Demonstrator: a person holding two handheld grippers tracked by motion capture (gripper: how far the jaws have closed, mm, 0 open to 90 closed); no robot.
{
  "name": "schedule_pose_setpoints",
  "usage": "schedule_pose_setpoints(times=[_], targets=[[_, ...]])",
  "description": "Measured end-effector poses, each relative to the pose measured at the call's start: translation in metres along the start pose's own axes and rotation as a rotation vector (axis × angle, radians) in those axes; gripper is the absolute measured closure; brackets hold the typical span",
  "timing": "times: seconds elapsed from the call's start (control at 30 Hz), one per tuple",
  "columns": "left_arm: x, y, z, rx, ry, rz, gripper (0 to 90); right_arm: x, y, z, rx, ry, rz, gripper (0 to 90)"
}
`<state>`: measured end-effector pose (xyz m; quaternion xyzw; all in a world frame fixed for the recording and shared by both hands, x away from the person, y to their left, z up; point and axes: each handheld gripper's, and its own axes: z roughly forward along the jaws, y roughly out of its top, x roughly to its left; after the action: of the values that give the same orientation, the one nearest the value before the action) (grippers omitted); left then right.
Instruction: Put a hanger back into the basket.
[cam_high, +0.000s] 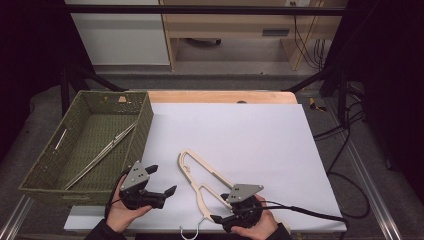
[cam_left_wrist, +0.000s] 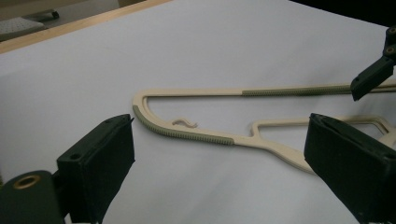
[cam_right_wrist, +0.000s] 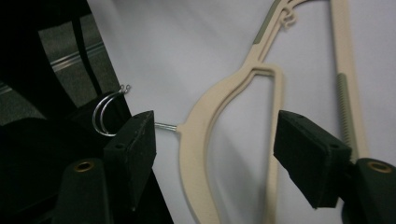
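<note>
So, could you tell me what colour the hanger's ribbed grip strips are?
Olive green strips on the cream hanger, clearest in the left gripper view.

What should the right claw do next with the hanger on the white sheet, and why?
Probably close the right claw a little more on the hanger. In the right gripper view its jaws stand either side of the beige neck beside the metal hook, with gaps remaining, so nothing is gripped yet. The left claw waits open beside the hanger.

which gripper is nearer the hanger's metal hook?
Right. The right gripper straddles the hanger neck beside the hook; the left gripper sits off toward the basket.
</note>
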<state>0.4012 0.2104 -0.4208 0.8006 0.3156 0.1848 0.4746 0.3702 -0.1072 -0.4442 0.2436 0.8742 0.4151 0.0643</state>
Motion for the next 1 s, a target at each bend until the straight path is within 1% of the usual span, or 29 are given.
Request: schedule_pose_setpoints(times=[0.03, 0.1, 0.13, 0.17, 0.3, 0.37, 0.4, 0.47, 0.5, 0.53, 0.6, 0.63, 0.67, 0.7, 0.77, 0.8, 0.87, 0.97, 1.0], targets=[[0.000, 0.000, 0.000, 0.002, -0.001, -0.002, 8.5, 0.001, -0.001, 0.003, 0.015, 0.014, -0.012, 34.3], [0.000, -0.001, 0.002, 0.004, -0.003, -0.002, 8.5, 0.004, -0.002, 0.009, 0.036, 0.025, -0.015, 36.7], [-0.001, -0.001, 0.002, 0.006, -0.006, 0.000, 8.5, 0.007, -0.003, 0.015, 0.072, 0.031, -0.032, 39.9], [-0.002, -0.001, 0.003, 0.008, -0.007, 0.003, 8.5, 0.007, -0.003, 0.015, 0.072, 0.031, -0.032, 39.9], [-0.003, -0.002, 0.005, 0.016, -0.008, 0.009, 8.5, 0.007, -0.006, 0.023, 0.105, 0.062, -0.033, 47.6], [-0.002, -0.003, 0.005, 0.016, -0.008, 0.007, 8.5, 0.008, -0.007, 0.025, 0.122, 0.061, -0.031, 52.1], [-0.002, -0.003, 0.005, 0.016, -0.009, 0.004, 8.6, 0.008, -0.008, 0.027, 0.118, 0.063, -0.036, 53.1], [-0.002, -0.003, 0.005, 0.016, -0.010, 0.004, 8.6, 0.008, -0.009, 0.029, 0.130, 0.058, -0.042, 55.8], [-0.002, -0.003, 0.006, 0.017, -0.009, 0.005, 8.6, 0.008, -0.010, 0.029, 0.145, 0.053, -0.045, 57.6], [-0.002, -0.003, 0.006, 0.018, -0.009, 0.007, 8.6, 0.008, -0.010, 0.031, 0.139, 0.049, -0.054, 59.2], [-0.003, -0.003, 0.006, 0.021, -0.011, 0.010, 8.6, 0.008, -0.011, 0.032, 0.143, 0.054, -0.054, 61.5], [-0.003, -0.003, 0.006, 0.021, -0.012, 0.011, 8.7, 0.008, -0.011, 0.032, 0.150, 0.052, -0.063, 62.6], [-0.003, -0.003, 0.007, 0.022, -0.012, 0.010, 8.7, 0.009, -0.012, 0.033, 0.144, 0.047, -0.058, 63.5], [-0.003, -0.003, 0.007, 0.021, -0.013, 0.010, 8.7, 0.009, -0.012, 0.033, 0.144, 0.043, -0.065, 64.4], [-0.003, -0.003, 0.007, 0.022, -0.014, 0.009, 8.7, 0.009, -0.013, 0.033, 0.141, 0.028, -0.079, 68.9], [-0.003, -0.003, 0.007, 0.022, -0.014, 0.010, 8.7, 0.009, -0.013, 0.033, 0.141, 0.025, -0.082, 69.1], [-0.003, -0.003, 0.008, 0.024, -0.016, 0.013, 8.7, 0.008, -0.013, 0.033, 0.141, 0.031, -0.087, 70.9], [-0.003, -0.003, 0.008, 0.026, -0.018, 0.016, 8.7, 0.006, -0.012, 0.033, 0.144, 0.047, -0.069, 71.7], [-0.003, -0.003, 0.008, 0.026, -0.019, 0.016, 8.7, 0.005, -0.011, 0.032, 0.148, 0.053, -0.073, 71.8]])
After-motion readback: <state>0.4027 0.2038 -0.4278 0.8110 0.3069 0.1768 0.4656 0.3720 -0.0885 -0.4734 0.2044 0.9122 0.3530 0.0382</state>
